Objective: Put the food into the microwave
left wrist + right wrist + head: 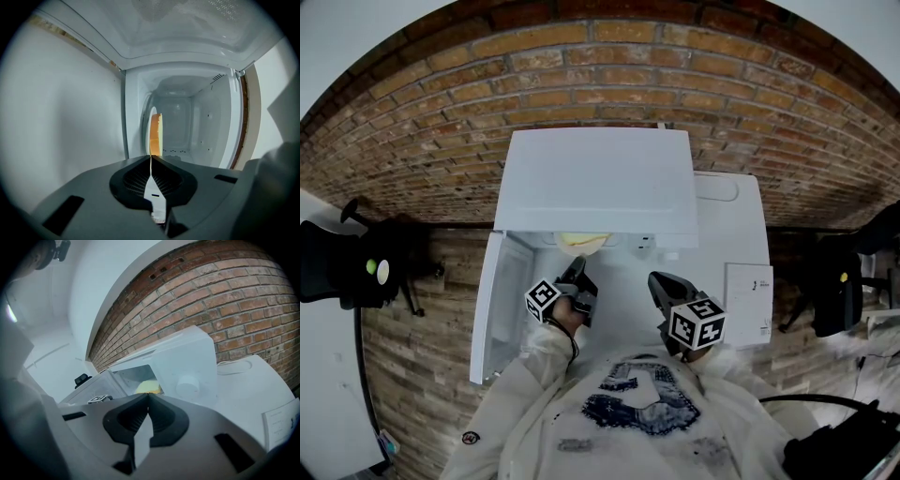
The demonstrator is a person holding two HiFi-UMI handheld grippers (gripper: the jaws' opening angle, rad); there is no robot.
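Food (581,242) entering the microwave (600,178)
Left gripper (576,270) clamps the plate (151,161) rim, food at the cavity mouth; right gripper (658,280) closed, empty, nearer; release remains.

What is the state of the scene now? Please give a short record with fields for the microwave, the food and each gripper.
microwave: white, on a white table, before a brick wall
door: open, swung to the left
food: yellow, on a plate, at the microwave's opening
left gripper: shut on the plate's rim, pointing into the cavity
right gripper: shut, empty, held back from the microwave
paper: lies on the table, right of the microwave
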